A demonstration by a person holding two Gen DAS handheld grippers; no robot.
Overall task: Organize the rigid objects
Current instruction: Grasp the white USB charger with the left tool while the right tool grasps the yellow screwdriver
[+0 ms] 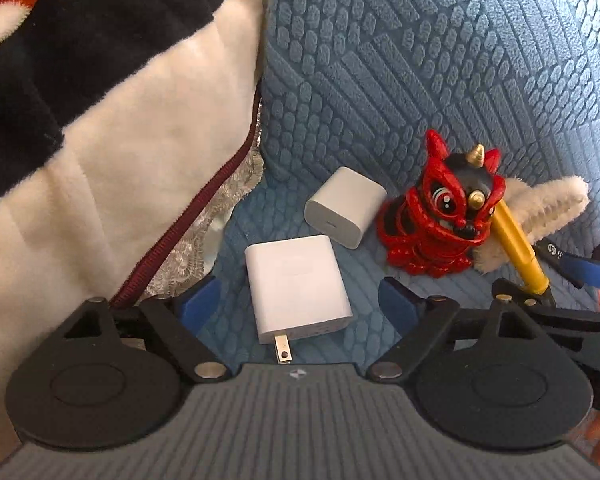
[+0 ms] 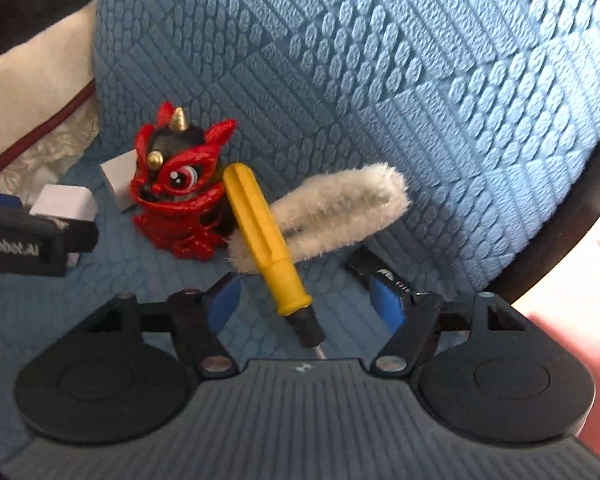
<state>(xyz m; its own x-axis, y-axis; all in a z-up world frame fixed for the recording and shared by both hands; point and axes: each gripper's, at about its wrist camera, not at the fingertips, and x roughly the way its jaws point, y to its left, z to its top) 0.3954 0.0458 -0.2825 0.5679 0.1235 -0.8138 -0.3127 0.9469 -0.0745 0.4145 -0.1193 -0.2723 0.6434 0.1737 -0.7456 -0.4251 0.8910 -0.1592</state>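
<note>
On the blue textured cushion lies a flat white charger (image 1: 298, 288) with its prongs toward the camera. My left gripper (image 1: 298, 304) is open around it, and neither pad touches it. A smaller white charger cube (image 1: 346, 206) lies just behind, beside a red lion figurine (image 1: 440, 216). A yellow-handled screwdriver (image 2: 264, 232) leans against the figurine (image 2: 180, 196) and a white fluffy piece (image 2: 340, 208). My right gripper (image 2: 306, 302) is open, its blue pads on either side of the screwdriver's lower handle with gaps on both sides.
A plush blanket in cream, black and red (image 1: 120, 120) with a maroon zipper edge crowds the left side. The cushion's upright back (image 2: 380, 60) rises right behind the objects. A dark curved frame edge (image 2: 572, 216) borders the right. The left gripper body (image 2: 40, 236) sits at the left edge.
</note>
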